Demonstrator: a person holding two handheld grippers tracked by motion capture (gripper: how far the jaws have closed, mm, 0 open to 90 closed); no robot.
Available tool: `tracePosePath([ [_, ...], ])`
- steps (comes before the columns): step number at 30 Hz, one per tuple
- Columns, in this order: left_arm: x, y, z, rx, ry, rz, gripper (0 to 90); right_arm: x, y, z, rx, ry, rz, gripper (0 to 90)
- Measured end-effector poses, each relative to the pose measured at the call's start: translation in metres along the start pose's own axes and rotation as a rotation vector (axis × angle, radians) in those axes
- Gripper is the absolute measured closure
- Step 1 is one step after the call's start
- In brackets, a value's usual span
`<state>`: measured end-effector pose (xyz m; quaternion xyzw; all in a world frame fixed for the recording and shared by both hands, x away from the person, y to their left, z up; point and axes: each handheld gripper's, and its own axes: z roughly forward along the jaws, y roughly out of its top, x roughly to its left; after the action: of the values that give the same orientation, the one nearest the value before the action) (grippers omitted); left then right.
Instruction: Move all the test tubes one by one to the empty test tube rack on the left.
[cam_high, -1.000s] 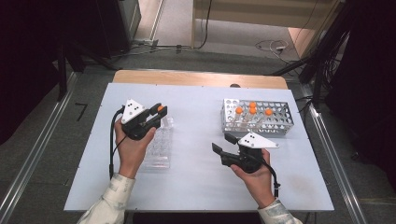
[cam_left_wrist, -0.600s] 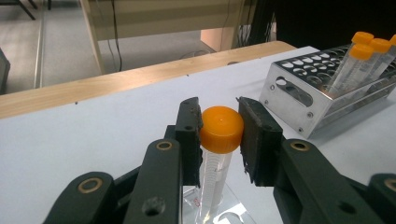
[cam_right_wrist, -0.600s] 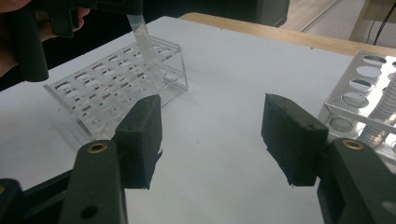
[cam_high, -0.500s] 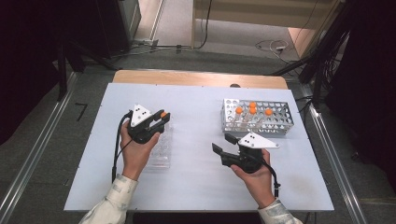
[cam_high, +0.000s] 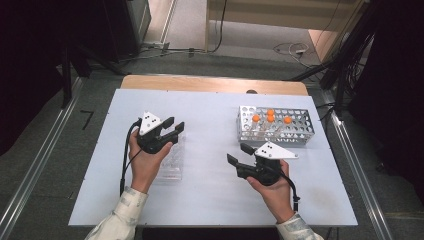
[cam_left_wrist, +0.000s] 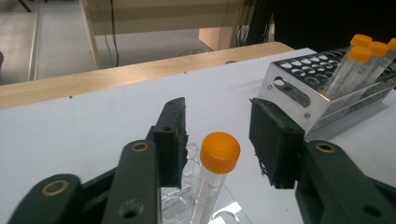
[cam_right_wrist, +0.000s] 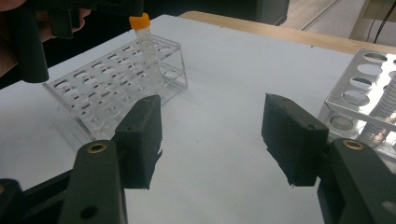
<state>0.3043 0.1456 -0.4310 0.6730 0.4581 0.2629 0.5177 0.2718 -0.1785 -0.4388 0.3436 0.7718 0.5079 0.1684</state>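
While released: left gripper (cam_left_wrist: 217, 140) jaws have just been opening.
Tube (cam_left_wrist: 212, 179): upright between them, untouched, seated in clear rack (cam_right_wrist: 112, 86).
Right gripper (cam_right_wrist: 212, 135): open, empty, farther off.

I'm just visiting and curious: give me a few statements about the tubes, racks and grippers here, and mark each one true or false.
1. An orange-capped tube stands in the clear rack. True.
2. The left gripper squeezes that tube. False: its jaws have just been opening, and the pads stand apart from the cap on both sides.
3. The metal rack holds several orange-capped tubes. True.
4. The right gripper carries a tube. False: its jaws are open with nothing between them.
5. The clear rack is full of tubes. False: one tube shows in it, the other holes in view look empty.
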Motion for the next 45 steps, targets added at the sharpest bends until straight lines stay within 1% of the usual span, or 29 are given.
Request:
tracePosePath([
  [1,0.000,0.000,0.000,0.001,-0.005,-0.007,50.5,-0.001,0.000,0.000,-0.001,-0.002,-0.001,36.9],
  [2,0.000,0.000,-0.001,-0.005,-0.004,-0.016,48.6,-0.002,0.000,0.000,0.000,-0.006,0.000,36.9],
  [3,0.000,0.000,-0.001,-0.009,-0.007,-0.021,48.6,-0.002,0.000,0.000,0.000,-0.006,0.000,36.9],
  [5,0.000,0.001,-0.002,-0.011,-0.019,-0.036,43.6,-0.003,0.000,-0.001,-0.004,-0.009,0.002,36.8],
  [8,-0.002,0.000,-0.005,-0.028,-0.016,-0.049,35.7,-0.005,0.000,-0.002,-0.003,-0.020,0.006,36.7],
  [10,-0.002,0.001,-0.007,-0.029,-0.016,-0.056,29.7,-0.008,-0.001,-0.003,-0.004,-0.029,0.008,36.6],
  [11,-0.002,0.001,-0.008,-0.028,-0.022,-0.061,23.8,-0.013,-0.001,-0.004,-0.005,-0.041,0.012,36.6],
  [12,-0.002,0.001,-0.009,-0.025,-0.028,-0.070,23.8,-0.013,-0.001,-0.004,-0.005,-0.041,0.012,36.6],
  [13,-0.002,0.002,-0.010,-0.021,-0.033,-0.075,21.0,-0.018,-0.002,-0.006,-0.005,-0.061,0.019,36.6],
  [14,-0.002,0.002,-0.011,-0.017,-0.037,-0.077,21.0,-0.018,-0.002,-0.006,-0.005,-0.061,0.019,36.6],
  [15,-0.002,0.002,-0.012,-0.014,-0.037,-0.077,20.4,-0.021,-0.002,-0.006,-0.007,-0.068,0.024,36.6],
  [16,-0.003,0.002,-0.013,-0.010,-0.036,-0.077,19.9,-0.028,-0.003,-0.008,-0.009,-0.089,0.034,36.6],
  [17,-0.003,0.002,-0.013,-0.006,-0.039,-0.079,19.9,-0.028,-0.003,-0.008,-0.009,-0.089,0.034,36.6],
  [19,-0.004,0.002,-0.014,0.001,-0.038,-0.077,19.5,-0.035,-0.004,-0.010,-0.011,-0.119,0.037,36.7],
  [21,-0.005,0.002,-0.015,0.007,-0.041,-0.075,18.9,-0.043,-0.005,-0.013,-0.012,-0.139,0.051,36.7],
  [22,-0.005,0.002,-0.015,0.009,-0.041,-0.075,18.7,-0.051,-0.005,-0.016,-0.014,-0.172,0.048,36.7],
  [23,-0.005,0.001,-0.015,0.012,-0.042,-0.076,18.7,-0.051,-0.005,-0.016,-0.014,-0.172,0.048,36.7],
  [24,-0.005,0.001,-0.016,0.011,-0.044,-0.077,18.7,-0.059,-0.006,-0.019,-0.019,-0.197,0.062,36.7],
  [25,-0.005,0.001,-0.017,0.012,-0.043,-0.077,18.7,-0.059,-0.006,-0.019,-0.019,-0.197,0.062,36.7],
  [32,-0.003,0.000,-0.019,0.013,-0.038,-0.078,18.7,-0.086,-0.009,-0.030,-0.025,-0.271,0.105,36.6],
  [33,-0.002,0.000,-0.019,0.013,-0.037,-0.080,18.7,-0.092,-0.010,-0.031,-0.025,-0.286,0.112,36.6],
  [34,-0.002,0.000,-0.020,0.013,-0.036,-0.081,18.7,-0.092,-0.010,-0.031,-0.025,-0.286,0.112,36.6],
  [36,-0.002,0.000,-0.020,0.012,-0.034,-0.083,18.7,-0.101,-0.012,-0.032,-0.027,-0.313,0.119,36.6],
  [37,-0.002,0.000,-0.020,0.011,-0.034,-0.084,18.7,-0.101,-0.012,-0.032,-0.027,-0.313,0.119,36.6],
  [39,-0.002,0.000,-0.021,0.011,-0.034,-0.082,18.7,-0.108,-0.014,-0.031,-0.020,-0.339,0.121,36.6],
  [41,-0.002,0.000,-0.021,0.010,-0.034,-0.082,18.7,-0.110,-0.014,-0.031,-0.016,-0.347,0.123,36.5],
  [44,-0.002,0.000,-0.022,0.008,-0.031,-0.085,18.7,-0.117,-0.016,-0.030,-0.015,-0.370,0.125,34.2],
  [45,-0.002,0.000,-0.022,0.009,-0.031,-0.085,18.7,-0.121,-0.016,-0.029,-0.018,-0.386,0.130,29.0],
])
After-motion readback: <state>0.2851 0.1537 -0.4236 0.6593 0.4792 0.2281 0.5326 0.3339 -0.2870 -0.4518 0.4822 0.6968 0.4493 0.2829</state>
